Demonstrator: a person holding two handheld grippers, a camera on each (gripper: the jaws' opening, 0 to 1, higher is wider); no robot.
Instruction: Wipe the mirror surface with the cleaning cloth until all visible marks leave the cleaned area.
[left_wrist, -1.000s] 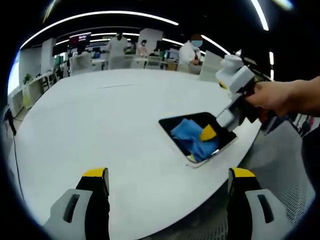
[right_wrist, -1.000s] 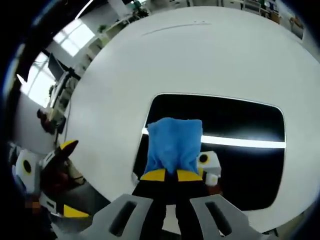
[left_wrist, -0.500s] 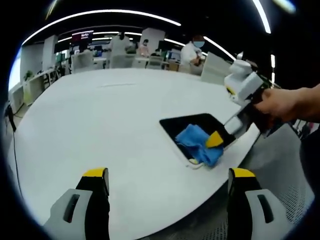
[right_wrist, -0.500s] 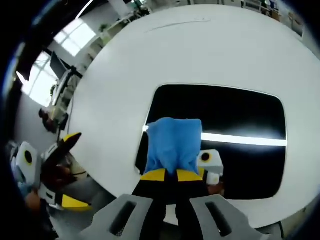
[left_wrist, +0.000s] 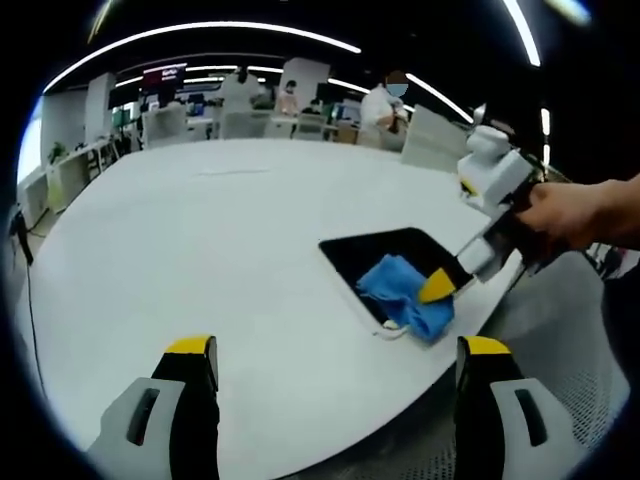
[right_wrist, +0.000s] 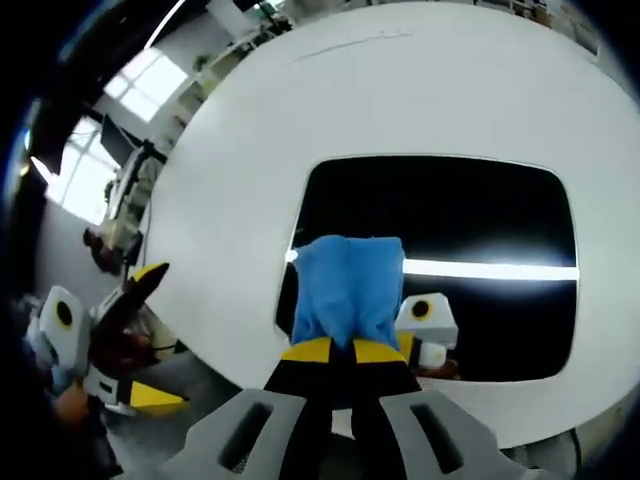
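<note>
Cloth handling: the cleaning cloth (right_wrist: 348, 290) is reading as soft, light and limp. It is bunching at the pinch and fanning out forward, so it will likely fold or drag rather than slide flat. Judged best hold: a gathered edge, with most of the fabric left free to lie on the glass.

Mirror handling: the mirror (right_wrist: 480, 215) is looking rigid, smooth and probably fragile. It is lying flat on the white table (right_wrist: 420, 90) and is best pressed lightly, not gripped.

Right gripper: the right gripper (right_wrist: 332, 351) is pinching the near edge of the cloth, its yellow-tipped jaws drawn nearly together on the fabric. In the left gripper view it (left_wrist: 438, 289) is coming in from the right, held by a hand (left_wrist: 578, 213).

Cloth position: in the right gripper view the cloth is lying over the near left part of the mirror. In the left gripper view the cloth (left_wrist: 405, 293) is sitting at the mirror's near end and overlapping the frame (left_wrist: 352, 286) there.

Left gripper: the left gripper (left_wrist: 335, 360) is hovering above the table with jaws spread wide, holding and touching nothing, well apart from the mirror.

Surface state: the dark glass is reflecting a bright light strip; marks are too small to tell.
</note>
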